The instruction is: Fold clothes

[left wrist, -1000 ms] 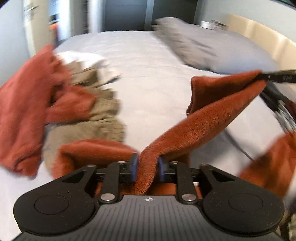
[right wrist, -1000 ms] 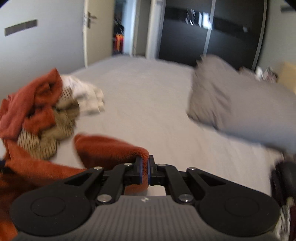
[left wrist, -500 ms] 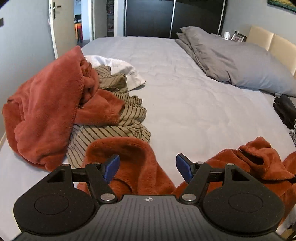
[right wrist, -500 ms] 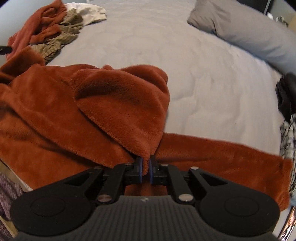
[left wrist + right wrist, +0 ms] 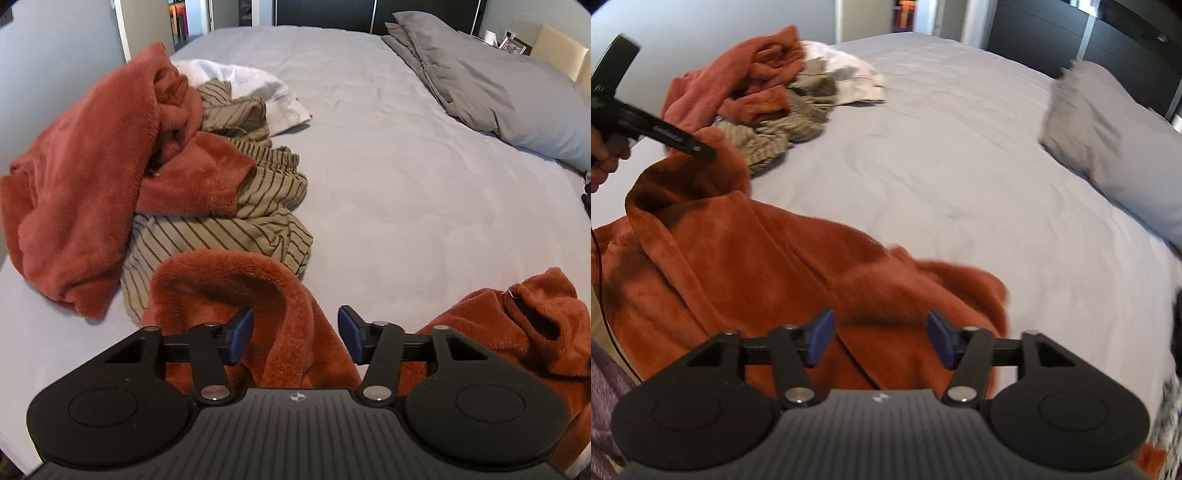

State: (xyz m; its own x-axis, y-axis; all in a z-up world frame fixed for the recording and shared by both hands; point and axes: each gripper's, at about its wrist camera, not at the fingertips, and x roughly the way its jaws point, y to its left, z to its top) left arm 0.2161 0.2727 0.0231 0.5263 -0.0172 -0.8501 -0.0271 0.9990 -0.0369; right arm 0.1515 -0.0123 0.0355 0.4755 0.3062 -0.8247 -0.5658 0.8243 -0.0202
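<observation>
- Gaping wide, the left gripper straddles a raised fold of the rust fleece garment on the bed.
- Spread too, the right gripper hovers over the same fleece.
- Other clothes sit piled behind.

Bed: wide, pale grey sheet, lightly creased
Pillows: grey pair at the right, against a beige headboard
Far wall: dark wardrobe doors
Left: grey wall, white door frame, doorway beyond
Light: soft daylight
</observation>
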